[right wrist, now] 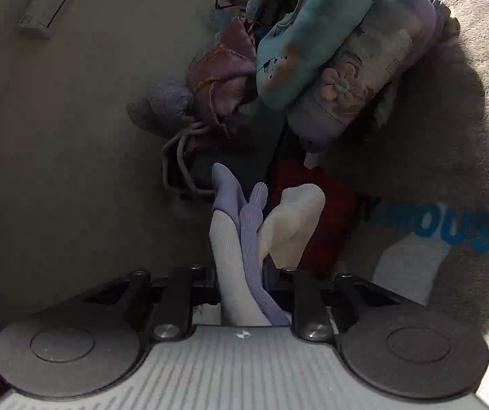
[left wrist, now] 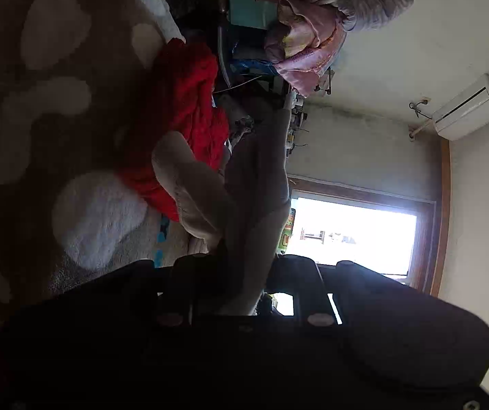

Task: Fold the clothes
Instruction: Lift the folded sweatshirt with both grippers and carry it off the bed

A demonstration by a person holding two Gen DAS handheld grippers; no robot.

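My left gripper [left wrist: 241,273] is shut on a pale sock [left wrist: 258,184] that stretches away from its jaws; a second cream sock part [left wrist: 189,184] hangs beside it. My right gripper [right wrist: 244,273] is shut on the socks [right wrist: 230,259]: a white and lilac ribbed one and a cream one [right wrist: 289,225] rise from between its jaws. A red garment [left wrist: 189,109] lies on the carpet behind the socks; it also shows in the right wrist view [right wrist: 316,218].
A brown carpet with white patches [left wrist: 97,218] lies underneath. A pile of clothes [right wrist: 330,54] in teal, lilac and pink lies beyond. A heap of bedding [left wrist: 313,34], an air conditioner [left wrist: 470,109] and a bright window [left wrist: 354,235] stand farther off.
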